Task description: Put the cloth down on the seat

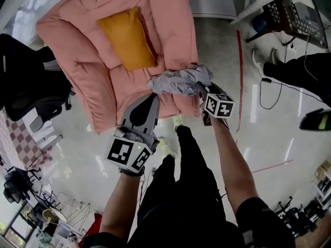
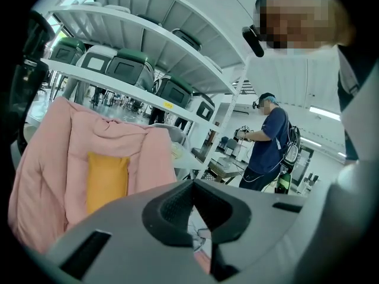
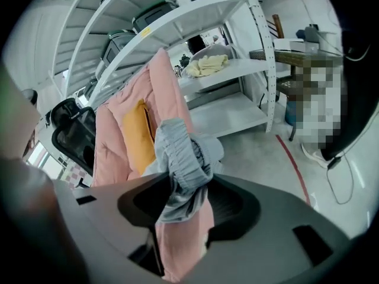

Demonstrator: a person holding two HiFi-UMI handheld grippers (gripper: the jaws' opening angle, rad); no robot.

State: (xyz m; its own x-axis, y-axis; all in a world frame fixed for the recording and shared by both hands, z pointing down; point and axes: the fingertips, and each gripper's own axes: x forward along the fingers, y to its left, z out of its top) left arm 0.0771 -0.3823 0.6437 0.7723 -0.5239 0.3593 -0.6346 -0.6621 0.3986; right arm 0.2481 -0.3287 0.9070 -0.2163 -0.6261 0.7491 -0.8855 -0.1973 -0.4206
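The grey cloth (image 1: 178,81) lies bunched on the front edge of the pink padded seat (image 1: 93,61), below the orange cushion (image 1: 126,37). My right gripper (image 1: 202,89) is at the cloth's right end. In the right gripper view a fold of the cloth (image 3: 180,158) hangs in the wide gap of the right gripper (image 3: 180,209), whose jaws stand apart without pressing it; behind it are the seat (image 3: 109,141) and cushion (image 3: 137,136). My left gripper (image 1: 154,98) points at the seat's front edge just left of the cloth, shut and empty. The left gripper view shows the seat (image 2: 47,176) and cushion (image 2: 106,179).
A black office chair (image 1: 26,81) stands left of the seat. White shelving (image 3: 225,52) rises behind it. A red tape line (image 1: 240,76) runs along the floor at the right, near another person's legs (image 1: 300,71). A person in blue (image 2: 269,141) stands farther off.
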